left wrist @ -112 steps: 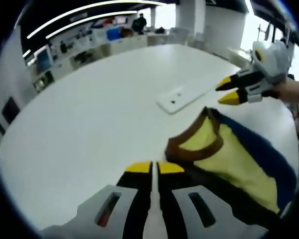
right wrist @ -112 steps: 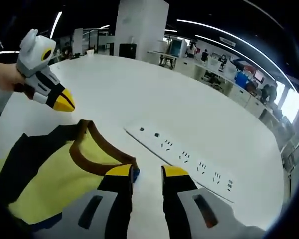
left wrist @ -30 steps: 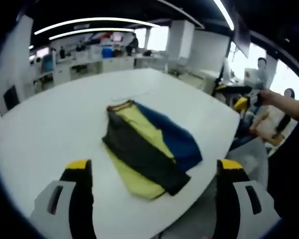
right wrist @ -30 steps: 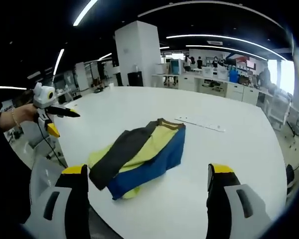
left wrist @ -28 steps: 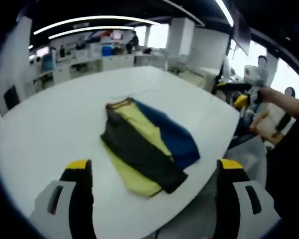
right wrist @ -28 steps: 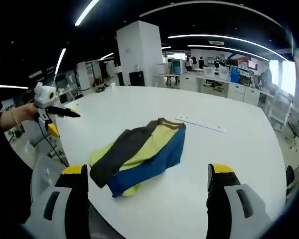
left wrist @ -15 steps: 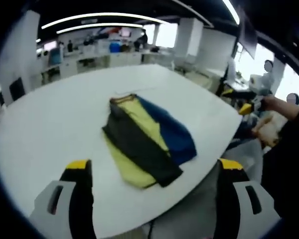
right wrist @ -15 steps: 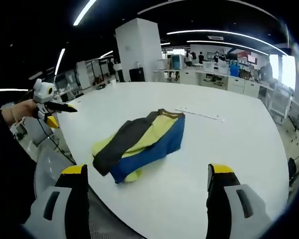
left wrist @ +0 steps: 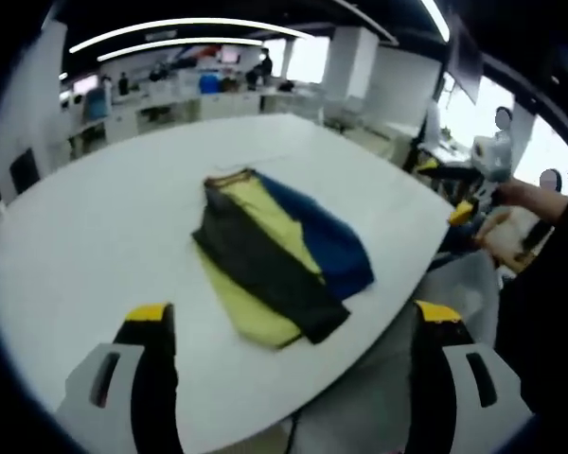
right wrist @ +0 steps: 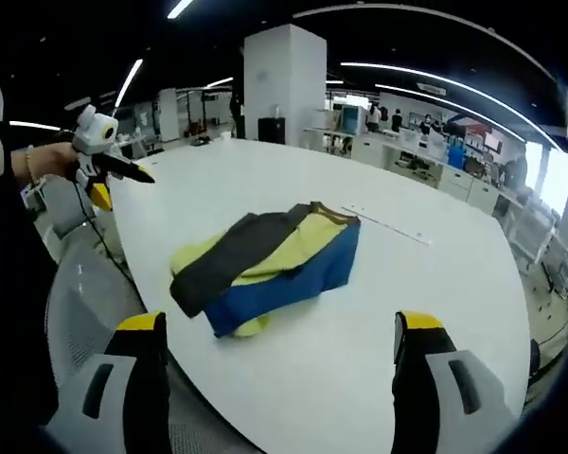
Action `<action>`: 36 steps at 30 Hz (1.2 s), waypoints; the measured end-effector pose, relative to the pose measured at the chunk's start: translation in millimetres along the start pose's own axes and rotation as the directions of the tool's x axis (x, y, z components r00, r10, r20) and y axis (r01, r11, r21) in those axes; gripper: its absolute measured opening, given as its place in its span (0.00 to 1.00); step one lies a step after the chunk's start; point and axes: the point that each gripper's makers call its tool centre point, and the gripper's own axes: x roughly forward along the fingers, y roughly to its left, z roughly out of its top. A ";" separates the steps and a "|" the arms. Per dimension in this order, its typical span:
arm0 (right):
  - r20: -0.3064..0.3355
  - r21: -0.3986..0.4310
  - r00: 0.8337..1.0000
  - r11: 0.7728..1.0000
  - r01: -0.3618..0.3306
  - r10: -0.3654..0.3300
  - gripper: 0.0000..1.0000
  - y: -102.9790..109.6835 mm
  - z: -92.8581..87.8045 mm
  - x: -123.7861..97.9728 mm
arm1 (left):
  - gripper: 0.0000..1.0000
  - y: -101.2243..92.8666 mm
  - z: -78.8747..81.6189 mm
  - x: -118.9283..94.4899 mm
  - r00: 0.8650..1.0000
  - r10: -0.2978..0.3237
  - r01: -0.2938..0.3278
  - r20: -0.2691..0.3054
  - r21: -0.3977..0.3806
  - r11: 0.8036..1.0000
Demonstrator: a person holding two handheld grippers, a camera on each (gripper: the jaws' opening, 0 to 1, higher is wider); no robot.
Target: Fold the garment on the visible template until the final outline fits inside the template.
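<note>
The left tool (left wrist: pixel 289 326) stands with its jaws spread wide and nothing between them. Ahead of it, between and beyond the yellow-tipped jaws, the folded garment (left wrist: pixel 276 253) lies flat on the white tabletop (left wrist: pixel 123 208). It is a long bundle with a dark grey band on top, yellow beside and under it, and a blue panel along the side that lies toward the right jaw. Its brown-edged neck end points away from the tool. Off to the right of this tool, past the tabletop's edge, the right tool (left wrist: pixel 454 189) shows in a person's hand (left wrist: pixel 511 197).

The right tool (right wrist: pixel 276 326) is also opened wide and holds nothing. The garment (right wrist: pixel 265 265) rests ahead of it, a little toward its left jaw, with the blue panel on the near side and the grey band across the top. Beyond the garment a white power strip (right wrist: pixel 388 225) lies on the tabletop (right wrist: pixel 407 312). Far to the left, the left tool (right wrist: pixel 114 175) hangs above the tabletop's edge, held in a hand (right wrist: pixel 52 159). A grey chair (right wrist: pixel 85 303) stands near the left jaw.
</note>
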 end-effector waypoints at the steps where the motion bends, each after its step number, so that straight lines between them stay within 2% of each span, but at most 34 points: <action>1: -0.004 -0.006 1.000 1.000 0.002 -0.002 0.92 0.4 -0.4 0.5 | 0.99 0.3 0.3 -0.2 1.000 0.001 -0.001 0.000 0.000 1.000; 3: -0.020 -0.019 1.000 1.000 -0.004 0.003 0.89 2.3 -2.3 2.8 | 0.99 0.4 1.1 -0.5 1.000 -0.002 0.002 0.005 0.006 1.000; 6: -0.026 -0.038 0.999 0.999 -0.022 0.021 0.91 8.2 -4.6 8.6 | 0.98 0.9 -1.2 0.2 1.000 -0.007 0.007 0.003 0.015 1.000; 8: -0.072 -0.073 0.996 0.996 -0.049 0.044 0.86 14.8 -12.1 13.8 | 0.98 1.5 -3.0 0.3 1.000 -0.006 0.006 0.002 0.018 1.000; 13: -0.064 -0.109 0.994 0.989 -0.098 0.091 0.74 31.5 -13.5 29.5 | 0.95 0.0 -5.0 0.7 1.000 -0.012 0.012 0.003 0.009 1.000; 15: -0.081 -0.142 0.991 0.982 -0.121 0.111 0.72 38.7 -16.1 36.3 | 0.95 0.1 -6.2 1.3 1.000 -0.010 0.010 0.002 0.006 1.000; 18: -0.092 -0.148 0.986 0.977 -0.152 0.139 0.69 48.3 -18.4 43.9 | 0.95 0.2 -7.7 1.9 1.000 -0.009 0.009 0.000 0.008 1.000; 20: -0.113 -0.188 0.981 0.966 -0.179 0.159 0.67 56.3 -21.8 50.5 | 0.94 0.0 -9.3 2.2 1.000 -0.014 0.014 -0.008 0.007 1.000; 24: -0.134 -0.217 0.973 0.953 -0.212 0.186 0.61 69.8 -25.0 62.1 | 0.94 2.2 -10.2 4.1 1.000 -0.015 0.015 -0.010 0.003 1.000; 29: -0.164 -0.270 0.969 0.936 -0.225 0.185 0.42 80.4 -31.0 80.8 | 0.93 3.3 -12.7 10.7 0.999 -0.025 0.025 -0.026 -0.003 1.000; 33: -0.172 -0.276 0.964 0.929 -0.245 0.203 0.38 91.1 -35.8 96.8 | 0.92 1.3 -13.0 12.0 0.999 -0.037 0.037 -0.030 0.011 0.999; 36: -0.192 -0.303 0.958 0.915 -0.265 0.214 0.35 98.7 -40.3 110.6 | 0.91 2.3 -15.5 11.7 0.999 -0.035 0.035 -0.025 -0.001 0.999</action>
